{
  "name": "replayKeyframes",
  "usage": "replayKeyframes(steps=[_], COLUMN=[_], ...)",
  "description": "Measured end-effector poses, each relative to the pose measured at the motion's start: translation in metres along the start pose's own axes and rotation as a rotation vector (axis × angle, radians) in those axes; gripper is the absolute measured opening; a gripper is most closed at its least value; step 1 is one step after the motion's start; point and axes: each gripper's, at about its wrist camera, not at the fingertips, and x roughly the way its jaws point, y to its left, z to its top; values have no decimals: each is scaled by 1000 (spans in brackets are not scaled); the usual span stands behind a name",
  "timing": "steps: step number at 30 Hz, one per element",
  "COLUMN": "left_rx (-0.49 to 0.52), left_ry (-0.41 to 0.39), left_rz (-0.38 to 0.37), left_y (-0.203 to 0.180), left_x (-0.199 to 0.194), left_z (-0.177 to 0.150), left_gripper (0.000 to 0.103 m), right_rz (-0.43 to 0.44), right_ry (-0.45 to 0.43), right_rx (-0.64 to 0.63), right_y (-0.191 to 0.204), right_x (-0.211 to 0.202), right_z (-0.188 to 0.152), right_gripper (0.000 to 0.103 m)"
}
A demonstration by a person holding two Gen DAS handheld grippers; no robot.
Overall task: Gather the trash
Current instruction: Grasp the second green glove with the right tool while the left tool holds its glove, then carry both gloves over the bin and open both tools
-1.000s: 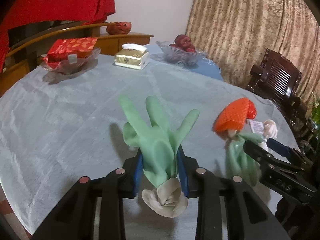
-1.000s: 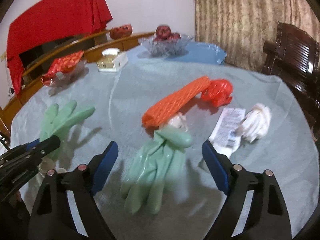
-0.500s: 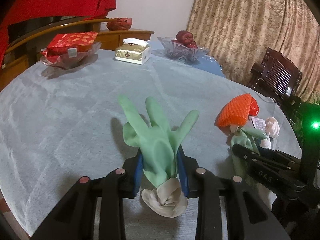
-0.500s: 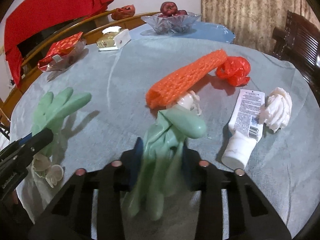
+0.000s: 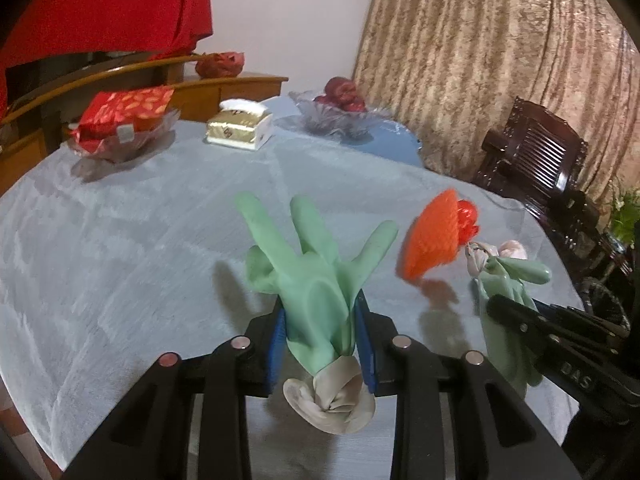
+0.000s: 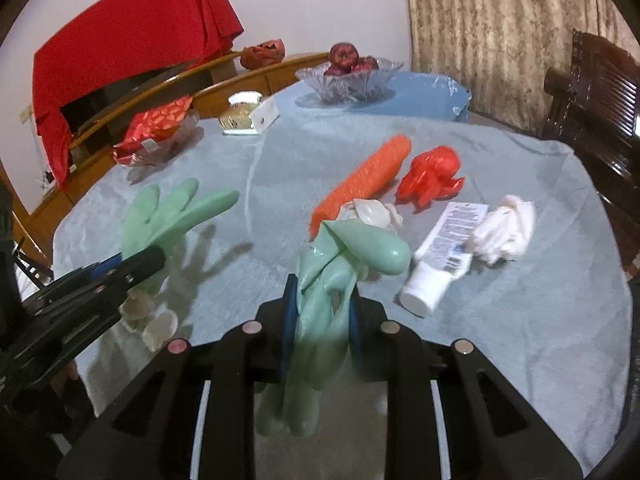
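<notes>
Left gripper [image 5: 322, 344] pinches 1 green rubber glove [image 5: 316, 276] near its cuff, fingers sticking up; right gripper [image 6: 320, 316] is closing its jaws on the 2nd green glove [image 6: 340, 264], which hangs bunched between the pads above the table [image 6: 520, 360]. Step in hand, as judged: pickup of both gloves. Next move calls for a bin, not clearly visible; orange mesh sleeve [image 6: 366, 178], red bag [image 6: 434, 176], tube [image 6: 444, 254] and white wad [image 6: 504, 230] remain on the cloth.

Both wrist views close, angled down over our table [image 5: 120, 248], facing the far curtain [image 6: 500, 20], we see shared fruit bowl [image 5: 340, 120] far.
</notes>
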Motion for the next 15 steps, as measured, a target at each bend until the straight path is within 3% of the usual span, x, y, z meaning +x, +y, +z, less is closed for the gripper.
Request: replayKeyframes(steps=[15], left_rx=[96], left_ry=[-58], left_rz=[-144], left_y=[-87], left_x=[-35], left_z=[12], left_gripper=[31], right_rz=[-72], right_ry=[-145], right_rx=[17], right_y=[-46], right_x=[-109], right_z=[-15], right_gripper=[21])
